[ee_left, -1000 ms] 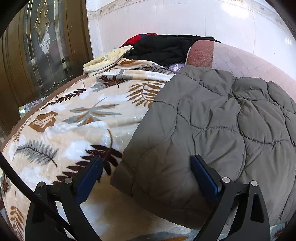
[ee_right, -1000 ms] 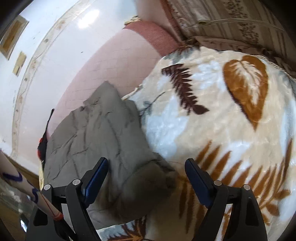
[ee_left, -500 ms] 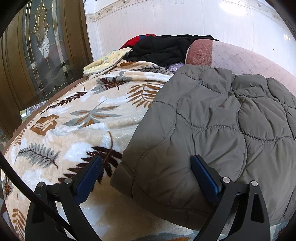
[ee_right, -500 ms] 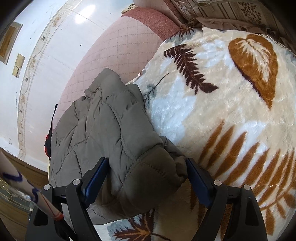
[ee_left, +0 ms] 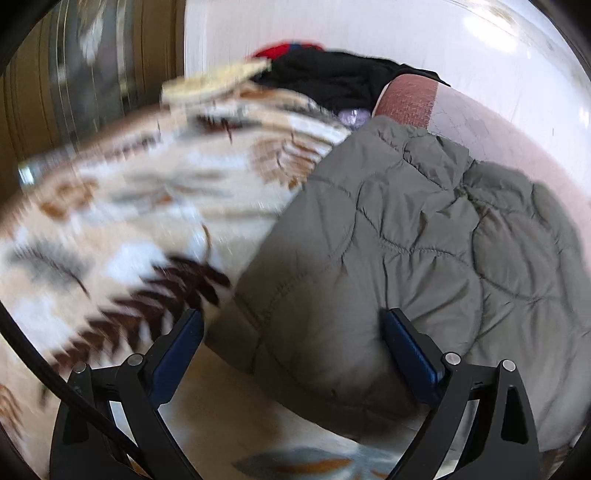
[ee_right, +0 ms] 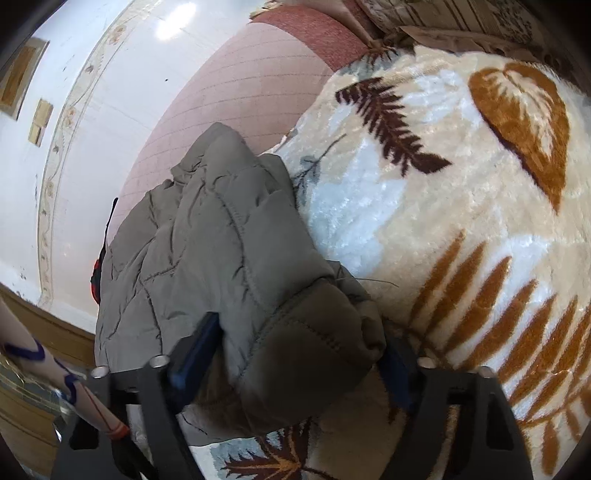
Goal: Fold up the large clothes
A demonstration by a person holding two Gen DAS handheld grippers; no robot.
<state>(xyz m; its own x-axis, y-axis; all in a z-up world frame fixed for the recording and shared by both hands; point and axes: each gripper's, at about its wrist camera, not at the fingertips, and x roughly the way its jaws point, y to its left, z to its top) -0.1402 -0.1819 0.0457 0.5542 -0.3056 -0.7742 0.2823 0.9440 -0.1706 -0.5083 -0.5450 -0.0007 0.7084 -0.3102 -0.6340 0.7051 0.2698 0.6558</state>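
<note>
Grey quilted jacket (ee_right: 207, 258) lies on the leaf-print blanket (ee_right: 443, 221). My right tongs (ee_right: 299, 354), just closing, straddle its bunched corner, probably pinching; left tongs (ee_left: 291, 347) spread over the opposite edge for a fold.

- The grey quilted jacket (ee_left: 424, 236) fills the right half of the bed in the left wrist view, its puffy near corner lying between the 2 fingers of the left gripper (ee_left: 291, 343).
- Left of it, the leaf-print blanket (ee_left: 122, 229) lies flat and bare: open room.
- At the far end a black garment pile (ee_left: 332, 79) and a yellow cloth (ee_left: 218, 83) block the way, with the white wall (ee_left: 369, 26) behind.
- In the right wrist view, a bunched jacket end (ee_right: 295, 350) packs the gap of the right gripper (ee_right: 299, 350), whose jaws have just been closing.
- Right of it the blanket (ee_right: 461, 206) is clear up to the striped cushion (ee_right: 461, 18).
</note>
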